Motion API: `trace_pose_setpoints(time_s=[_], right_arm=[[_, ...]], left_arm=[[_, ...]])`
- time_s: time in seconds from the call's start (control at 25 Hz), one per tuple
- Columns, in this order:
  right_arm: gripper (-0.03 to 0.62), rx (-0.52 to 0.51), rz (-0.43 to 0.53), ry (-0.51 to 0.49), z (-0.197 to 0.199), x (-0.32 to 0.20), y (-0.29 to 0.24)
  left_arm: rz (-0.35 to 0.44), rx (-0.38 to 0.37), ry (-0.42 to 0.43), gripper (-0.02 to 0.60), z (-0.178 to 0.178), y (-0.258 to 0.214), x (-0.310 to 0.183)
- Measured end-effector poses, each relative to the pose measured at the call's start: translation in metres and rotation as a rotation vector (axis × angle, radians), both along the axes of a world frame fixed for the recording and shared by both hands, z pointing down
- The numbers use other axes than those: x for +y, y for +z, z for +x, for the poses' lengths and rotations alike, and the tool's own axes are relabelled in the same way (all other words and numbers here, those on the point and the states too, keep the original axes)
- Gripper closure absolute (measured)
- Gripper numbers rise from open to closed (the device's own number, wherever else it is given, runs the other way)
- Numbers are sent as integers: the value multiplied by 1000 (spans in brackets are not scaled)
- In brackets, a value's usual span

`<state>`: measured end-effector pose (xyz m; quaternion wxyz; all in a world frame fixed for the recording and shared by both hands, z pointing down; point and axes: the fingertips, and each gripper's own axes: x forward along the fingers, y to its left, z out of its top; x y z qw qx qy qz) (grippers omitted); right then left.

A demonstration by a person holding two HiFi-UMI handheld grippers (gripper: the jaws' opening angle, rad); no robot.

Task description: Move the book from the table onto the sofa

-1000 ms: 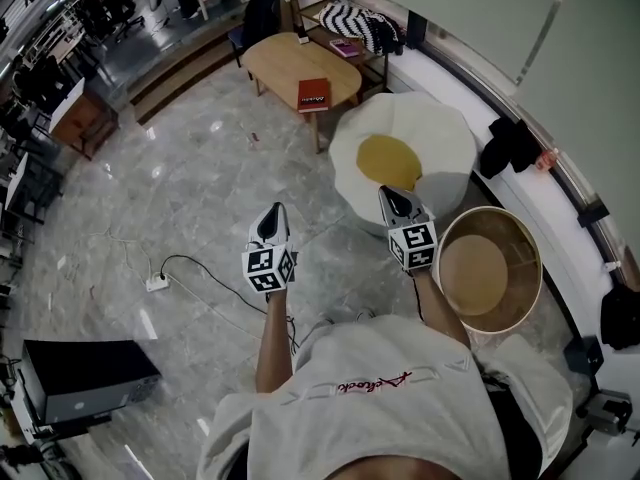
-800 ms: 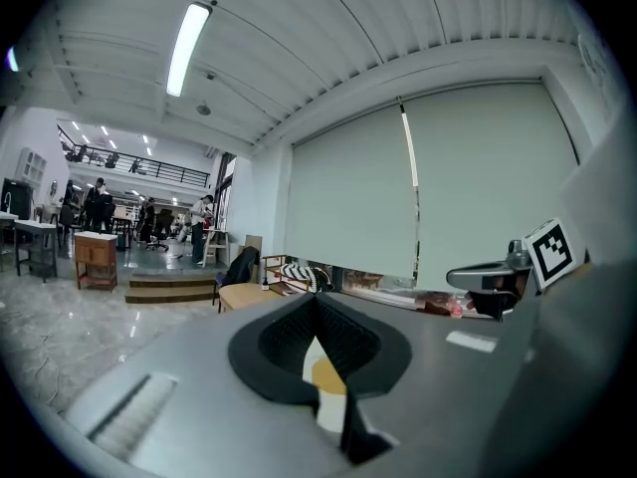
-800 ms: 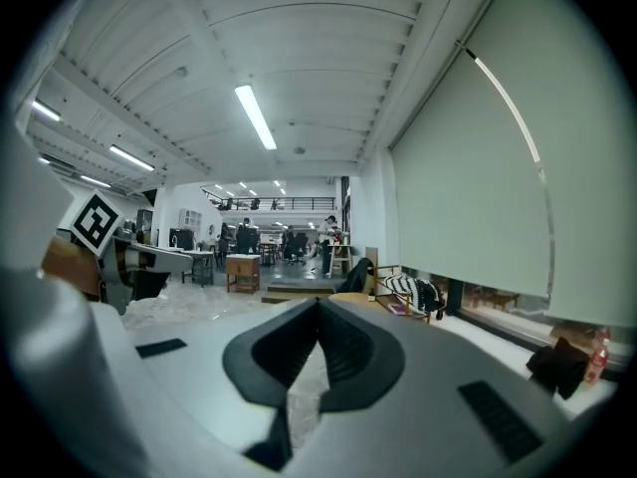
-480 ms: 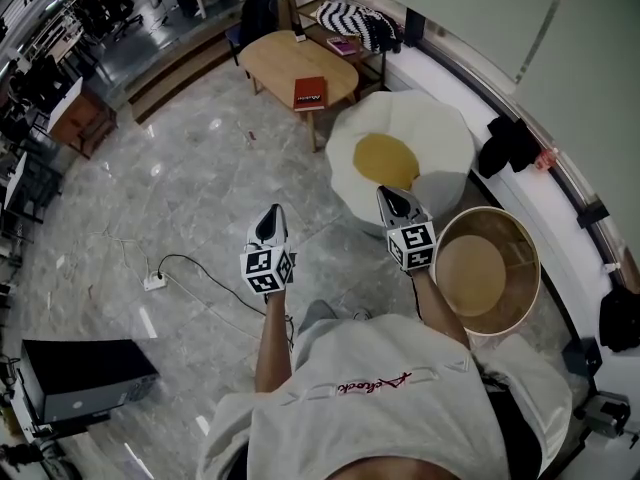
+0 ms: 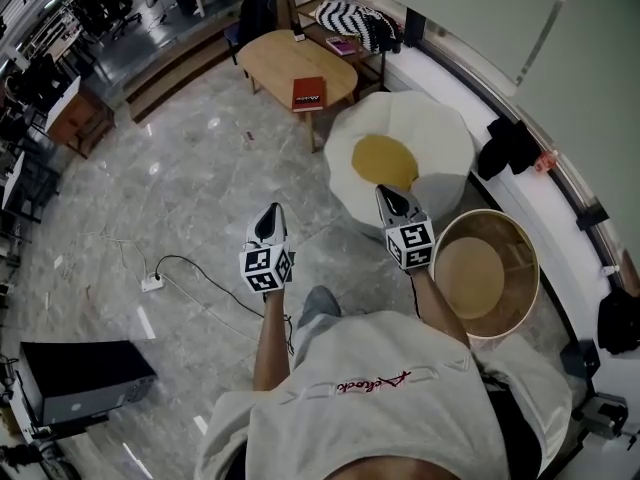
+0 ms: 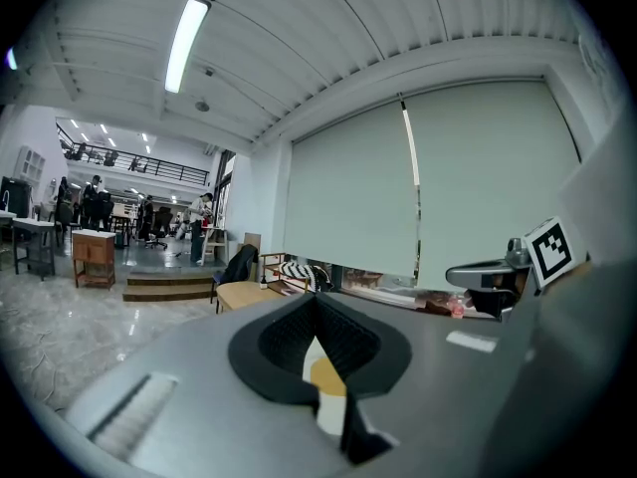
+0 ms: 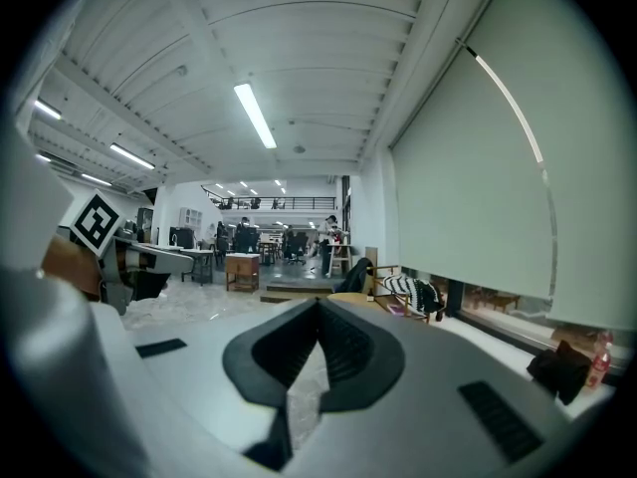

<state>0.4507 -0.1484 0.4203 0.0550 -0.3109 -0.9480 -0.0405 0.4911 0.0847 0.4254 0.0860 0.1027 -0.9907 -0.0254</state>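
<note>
Red book (image 5: 308, 94), tan table (image 5: 278, 56), black-and-white striped cushion (image 5: 360, 25).

Red script lettering (image 5: 372, 384) runs across the back of the person's white shirt (image 5: 400, 433); the word cannot be read with certainty. Pale lettering (image 5: 311, 98) stands on the cover of the red book (image 5: 309, 90) on the wooden tabletop (image 5: 280, 56); too small to read
</note>
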Motion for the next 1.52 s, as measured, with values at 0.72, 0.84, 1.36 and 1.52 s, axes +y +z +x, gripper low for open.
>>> trace_pose_setpoints(time_s=[0.72, 0.84, 1.36, 1.52], right_arm=[[585, 6, 20, 27, -80, 36, 9], [585, 0, 25, 30, -104, 47, 5], [585, -9, 49, 44, -192, 96, -12], [585, -7, 46, 51, -220, 112, -15]], left_arm=[[13, 4, 13, 572, -86, 13, 41], [15, -4, 14, 572, -110, 9, 53], [43, -10, 26, 572, -200, -1, 100], [42, -2, 37, 572, -228, -1, 114]])
